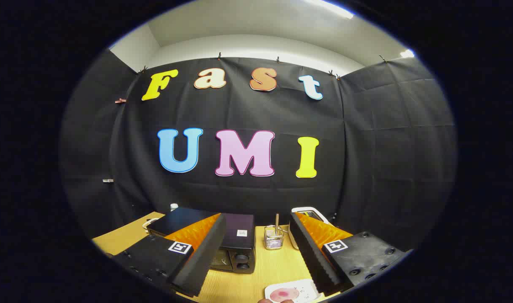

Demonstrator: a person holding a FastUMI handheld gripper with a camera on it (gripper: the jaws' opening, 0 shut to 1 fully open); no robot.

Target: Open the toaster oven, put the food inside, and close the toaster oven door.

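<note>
While the toaster oven is being viewed beyond the left finger, its door is judged shut; a stiff, hinged door is to be expected, best taken at its top edge, though no handle is being shown clearly. Food on a white plate, probably soft and light, is lying between the fingers. The hand-held gripper is being held wide, gripping nothing, above the wooden tabletop.
</note>
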